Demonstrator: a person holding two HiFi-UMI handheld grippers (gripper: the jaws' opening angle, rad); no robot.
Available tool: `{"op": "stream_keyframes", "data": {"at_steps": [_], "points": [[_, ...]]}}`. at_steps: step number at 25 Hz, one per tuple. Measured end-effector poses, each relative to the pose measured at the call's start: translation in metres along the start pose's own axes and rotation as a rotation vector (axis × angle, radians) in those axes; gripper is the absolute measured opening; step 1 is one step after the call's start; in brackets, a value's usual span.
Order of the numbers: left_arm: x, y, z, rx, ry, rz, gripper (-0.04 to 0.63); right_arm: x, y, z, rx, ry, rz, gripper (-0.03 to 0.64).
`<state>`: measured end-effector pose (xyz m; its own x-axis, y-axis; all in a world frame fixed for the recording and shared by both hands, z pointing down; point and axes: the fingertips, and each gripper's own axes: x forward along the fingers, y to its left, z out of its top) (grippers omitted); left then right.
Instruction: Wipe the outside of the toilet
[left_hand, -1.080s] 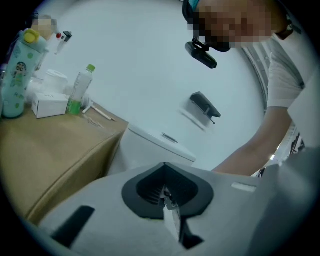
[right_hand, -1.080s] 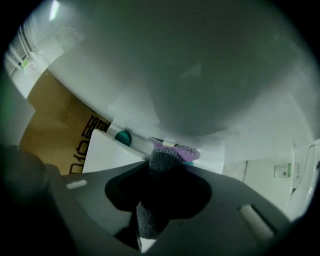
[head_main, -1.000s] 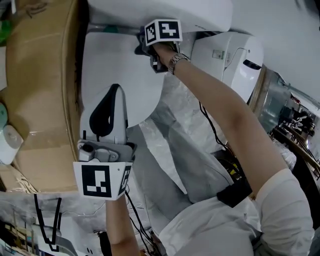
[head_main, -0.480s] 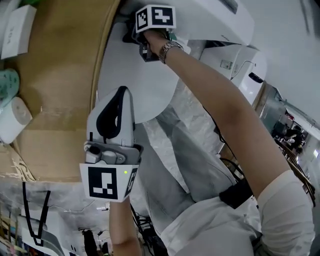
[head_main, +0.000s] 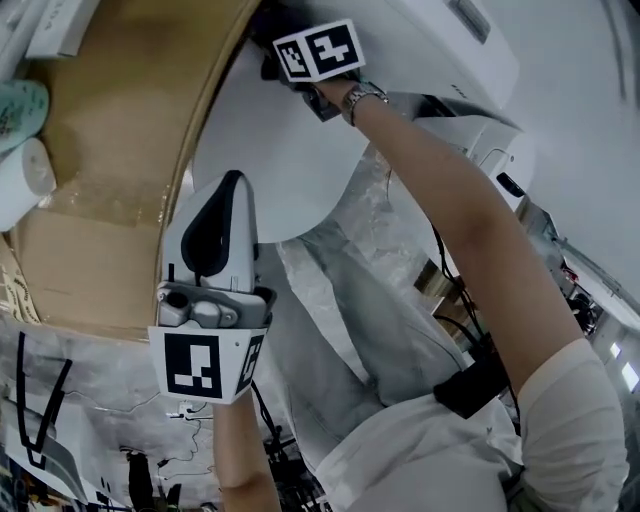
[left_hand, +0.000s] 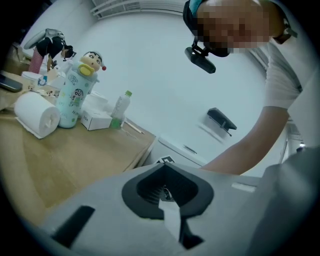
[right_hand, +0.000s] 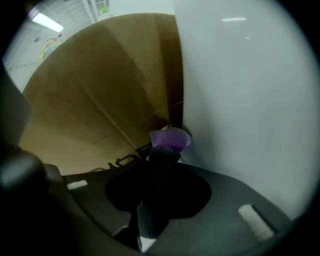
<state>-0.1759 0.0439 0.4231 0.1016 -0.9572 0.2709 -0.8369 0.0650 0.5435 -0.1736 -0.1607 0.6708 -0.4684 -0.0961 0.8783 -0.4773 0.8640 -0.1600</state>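
1. Head view: the white toilet fills the centre, with its tank at 1 o'clock. A brown board runs along its 9 o'clock side. Crinkled pale sheeting spreads at 6 o'clock.
2. Head view: there are two claws. The right gripper sits at 12 o'clock, at the seam where toilet and board meet. The left gripper is at 7 o'clock, overlapping the toilet's lower-left edge; whether it touches cannot be told.
3. Left gripper view: the left gripper has its jaws pressed together with nothing between them. The board stretches to 9 o'clock. At 10 o'clock it carries one toilet roll, one tall bottle topped with a cartoon figure, one small box and one green-capped bottle. One person leans in at 2 o'clock.
4. Right gripper view: the right gripper is clamped on one dark cloth with a purple tip. The tip presses into the seam at the claw's 12 o'clock. The toilet wall is at 2 o'clock and the board at 10 o'clock.
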Motion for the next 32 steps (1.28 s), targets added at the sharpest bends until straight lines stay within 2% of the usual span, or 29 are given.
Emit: {"op": "stream_keyframes", "data": {"at_steps": [4,13,16,21,25,32], "points": [[-0.001,-0.014,-0.008,-0.006,-0.034,0.066,0.005,-0.007,-0.007,-0.015,-0.174,0.035,0.006,0.107],[-0.015,-0.045,-0.031,-0.044,-0.109,0.231,0.005,0.010,0.002,-0.029,-0.355,0.089,0.061,0.104],[-0.026,-0.046,-0.038,-0.071,-0.146,0.300,0.005,0.016,0.004,-0.033,-0.376,0.085,0.050,0.103],[-0.045,-0.037,-0.048,-0.131,-0.224,0.399,0.005,0.020,0.010,-0.033,-0.397,0.010,0.026,0.101],[-0.061,-0.038,-0.055,-0.150,-0.238,0.404,0.005,0.021,0.020,-0.044,-0.415,0.022,0.008,0.100],[-0.089,-0.026,-0.069,-0.145,-0.221,0.398,0.005,0.030,0.082,-0.073,-0.430,0.084,0.109,0.098]]}}
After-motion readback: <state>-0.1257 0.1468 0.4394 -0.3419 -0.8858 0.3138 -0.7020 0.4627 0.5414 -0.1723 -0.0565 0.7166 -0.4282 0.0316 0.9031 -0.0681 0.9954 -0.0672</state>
